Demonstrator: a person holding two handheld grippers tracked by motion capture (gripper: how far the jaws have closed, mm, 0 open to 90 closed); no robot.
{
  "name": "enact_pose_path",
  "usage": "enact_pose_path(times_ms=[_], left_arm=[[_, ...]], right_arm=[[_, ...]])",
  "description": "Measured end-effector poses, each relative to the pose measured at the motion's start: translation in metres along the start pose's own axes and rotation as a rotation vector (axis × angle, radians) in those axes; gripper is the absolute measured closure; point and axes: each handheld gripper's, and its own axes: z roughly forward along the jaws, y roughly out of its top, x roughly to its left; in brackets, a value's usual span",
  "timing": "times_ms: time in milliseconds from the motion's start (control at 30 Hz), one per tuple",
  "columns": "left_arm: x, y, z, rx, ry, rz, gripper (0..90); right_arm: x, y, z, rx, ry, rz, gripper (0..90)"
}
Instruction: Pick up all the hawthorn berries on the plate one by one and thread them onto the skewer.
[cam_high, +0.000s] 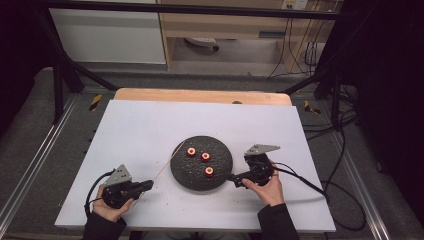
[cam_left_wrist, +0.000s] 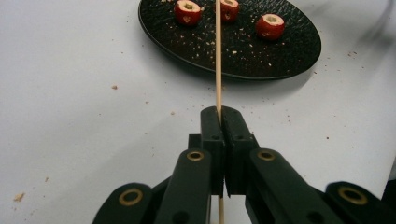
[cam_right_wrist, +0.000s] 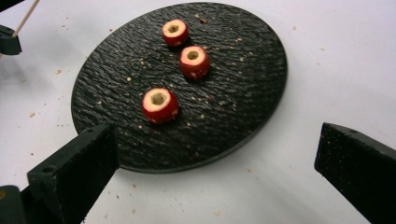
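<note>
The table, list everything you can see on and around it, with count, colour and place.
Table top: one, white, centre, crumbs scattered on it.
Plate: one, black, round, middle of the table.
Cored fruits: three, red with pale hollow centres, on the plate.
Skewer: one, pale wood, thin, pointing from the left gripper toward the plate.
Cabinet: one, light wood, behind the table.
Left gripper: black, near left of the table, fingers shut on the skewer.
Right gripper: black, at the plate's right edge, fingers open.
Hands: two, dark sleeves, bottom edge.

Skewer tip cut off by top edge in left gripper view; lower stretch hidden between tool jaws.
</note>
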Motion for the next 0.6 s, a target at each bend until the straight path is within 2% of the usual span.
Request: enact_pose_path(times_ms=[433,600], left_arm=[[0.001,0.000,0.001,0.007,0.006,0.000,88.4],[0.002,0.000,0.001,0.007,0.009,0.003,88.4]], right_arm=[[0.025,0.037,0.026,0.116,-0.040,-0.070,4.9],[0.032,0.047,0.041,0.201,-0.029,-0.104,7.1]])
